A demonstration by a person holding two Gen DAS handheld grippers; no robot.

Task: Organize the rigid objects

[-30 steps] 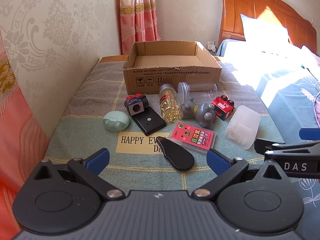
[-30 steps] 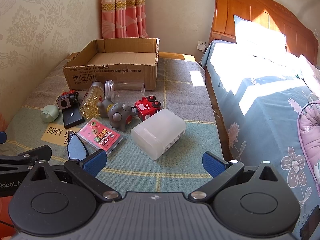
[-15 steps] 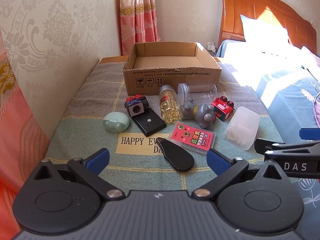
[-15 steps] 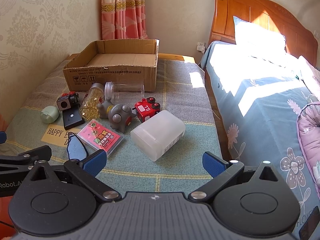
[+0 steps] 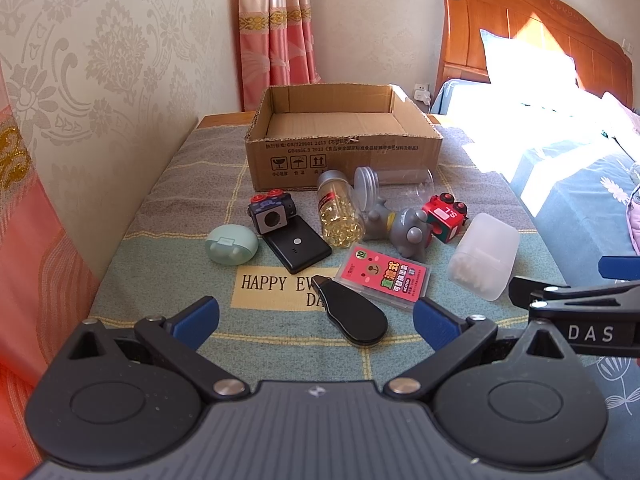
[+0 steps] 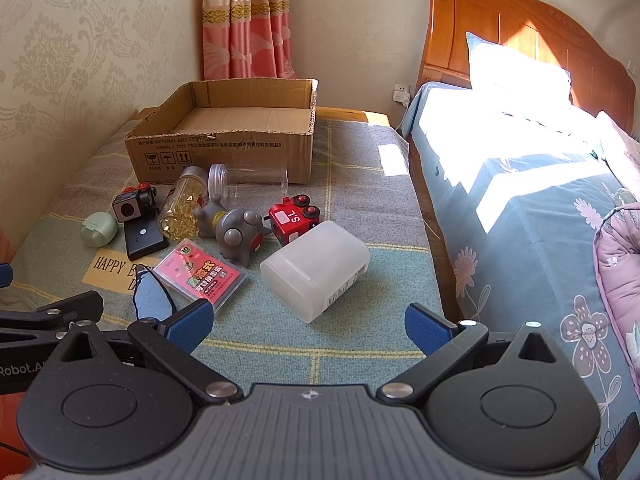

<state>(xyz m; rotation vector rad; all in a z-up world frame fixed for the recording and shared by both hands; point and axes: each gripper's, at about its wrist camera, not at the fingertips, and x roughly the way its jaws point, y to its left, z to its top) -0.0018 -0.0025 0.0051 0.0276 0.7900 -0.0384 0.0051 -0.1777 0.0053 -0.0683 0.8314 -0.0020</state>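
An open cardboard box point(image 5: 344, 148) point(image 6: 224, 148) stands at the back of a cloth-covered table. In front of it lie a mint green case point(image 5: 231, 245), a black power bank point(image 5: 298, 249), a small cube toy point(image 5: 271, 211), a capsule bottle point(image 5: 340, 212), a clear jar point(image 5: 396, 180), a grey elephant toy point(image 5: 408, 228), a red toy point(image 5: 446, 218), a pink card pack point(image 5: 384, 276), a black teardrop-shaped object point(image 5: 354, 314) and a frosted white box point(image 6: 316, 268). My left gripper point(image 5: 316, 320) is open just short of the black object. My right gripper point(image 6: 308, 322) is open just short of the white box.
A patterned wall point(image 5: 100, 100) runs along the table's left side. A bed with a blue flowered cover point(image 6: 520, 220) and wooden headboard point(image 6: 520, 40) lies to the right. Pink curtains point(image 5: 276, 32) hang behind the box. The cloth reads "HAPPY" point(image 5: 264, 282).
Both views have crept slightly back from the objects. Nothing on the table has moved, and both grippers stay open.
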